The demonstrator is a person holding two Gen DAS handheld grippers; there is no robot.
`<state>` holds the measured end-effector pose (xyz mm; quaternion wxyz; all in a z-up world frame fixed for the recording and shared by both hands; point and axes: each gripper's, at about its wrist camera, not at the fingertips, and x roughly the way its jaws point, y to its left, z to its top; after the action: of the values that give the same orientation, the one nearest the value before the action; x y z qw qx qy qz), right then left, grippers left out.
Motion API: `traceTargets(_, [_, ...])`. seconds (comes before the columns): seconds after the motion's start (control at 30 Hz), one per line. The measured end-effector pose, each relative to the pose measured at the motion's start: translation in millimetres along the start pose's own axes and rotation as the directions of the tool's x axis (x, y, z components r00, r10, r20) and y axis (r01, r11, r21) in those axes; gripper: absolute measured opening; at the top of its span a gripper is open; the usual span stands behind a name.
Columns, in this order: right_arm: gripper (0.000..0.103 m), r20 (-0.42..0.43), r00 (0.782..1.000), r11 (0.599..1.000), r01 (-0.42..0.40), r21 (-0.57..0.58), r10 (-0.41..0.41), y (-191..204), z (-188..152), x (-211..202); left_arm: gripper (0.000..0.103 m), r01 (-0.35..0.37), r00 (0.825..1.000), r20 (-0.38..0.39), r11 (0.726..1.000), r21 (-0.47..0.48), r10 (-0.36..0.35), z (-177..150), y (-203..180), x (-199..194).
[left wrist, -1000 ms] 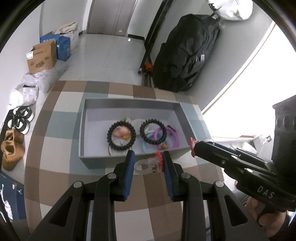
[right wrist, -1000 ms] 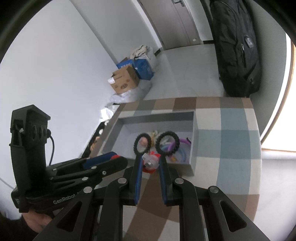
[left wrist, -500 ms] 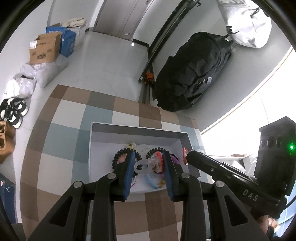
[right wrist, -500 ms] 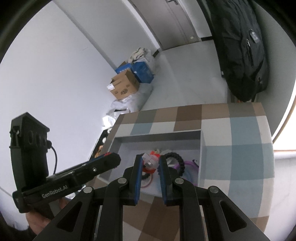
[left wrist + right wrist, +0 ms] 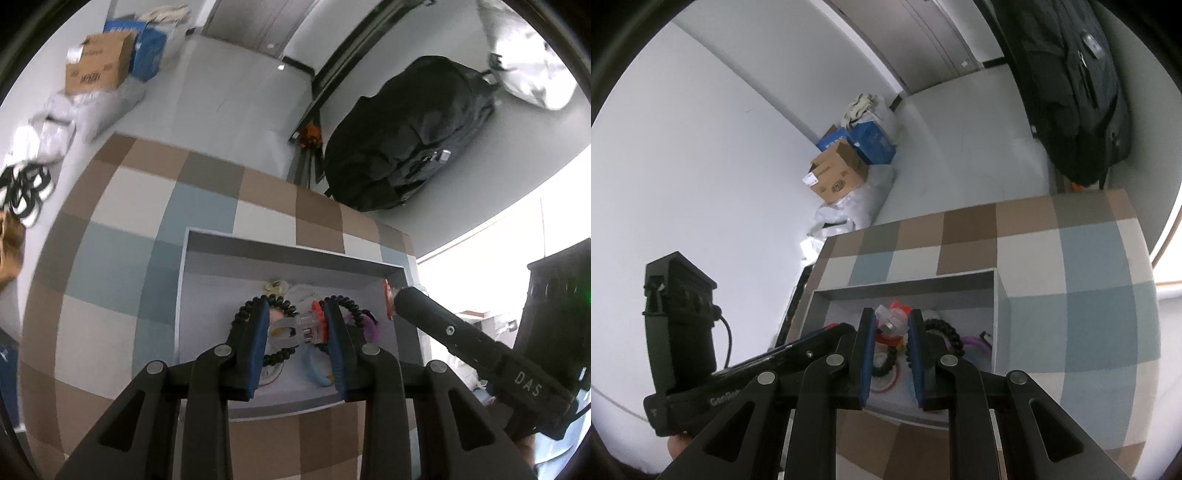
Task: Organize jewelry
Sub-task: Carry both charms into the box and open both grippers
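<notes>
The left tool [image 5: 297, 332] is clamped on a clear plastic piece with a red part [image 5: 304, 326], its blue pads pressing either side, and it hangs over the open grey box [image 5: 295, 247] that sits on the checked desk [image 5: 122, 229]. The right tool [image 5: 891, 328] is also closed on a clear and red piece [image 5: 892, 321] above the same box; whether the two hold one item between them or one each is hard to tell through the lens. Just below lie black bead bracelets [image 5: 347, 302], a purple band [image 5: 369, 325] and a pale blue ring [image 5: 314, 365]. The likely trouble: the hard, slick plastic could twist out if the two tools pull unevenly. A low release could also hook a finger in a bead loop and drag it out, or drop the piece on the box rim so it bounces onto the desk.
</notes>
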<state>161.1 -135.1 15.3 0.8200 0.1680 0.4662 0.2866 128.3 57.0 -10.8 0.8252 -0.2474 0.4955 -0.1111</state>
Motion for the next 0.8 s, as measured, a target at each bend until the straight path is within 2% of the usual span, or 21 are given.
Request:
traceTargets(0.17, [0.017,-0.018,1.0,1.0,-0.006,0.028,0.007,-5,-1,3,0.025,0.019,1.0,0.009,0.999,-0.041,-0.019,1,4,-1])
traceTargets(0.3, [0.019,-0.022,1.0,0.999,-0.017,0.044,0.018,-7,-2,3,0.027,0.015,1.0,0.019,1.0,-0.02,-0.014,0,-1,-3])
traceTargets(0.43, [0.02,-0.006,1.0,0.999,-0.023,0.048,0.024,-7,-1,0,0.045,0.025,1.0,0.009,0.999,0.024,-0.025,-1,-11,0])
traceTargets(0.47, [0.022,-0.001,1.0,0.999,-0.021,0.048,0.022,-7,-1,-1,0.046,0.02,1.0,0.009,0.999,0.034,-0.02,-1,-13,0])
traceTargets(0.57, [0.039,0.015,1.0,0.999,-0.024,0.049,0.023,-6,0,-6,0.051,-0.021,1.0,0.02,0.998,0.054,0.02,-4,-16,0])
traceTargets(0.6, [0.053,0.024,1.0,0.999,-0.021,0.048,0.02,-6,0,-9,0.051,-0.025,0.999,0.022,0.998,0.056,0.024,-4,-16,0])
traceTargets(0.63, [0.06,0.035,0.999,0.999,-0.022,0.046,0.02,-6,0,-11,0.051,-0.032,0.999,0.025,0.998,0.055,0.03,-4,-16,-1])
traceTargets(0.8, [0.076,0.067,0.998,1.0,-0.003,0.023,0.002,-4,1,-19,0.055,-0.069,0.997,0.049,0.997,0.044,0.067,-2,-12,-4])
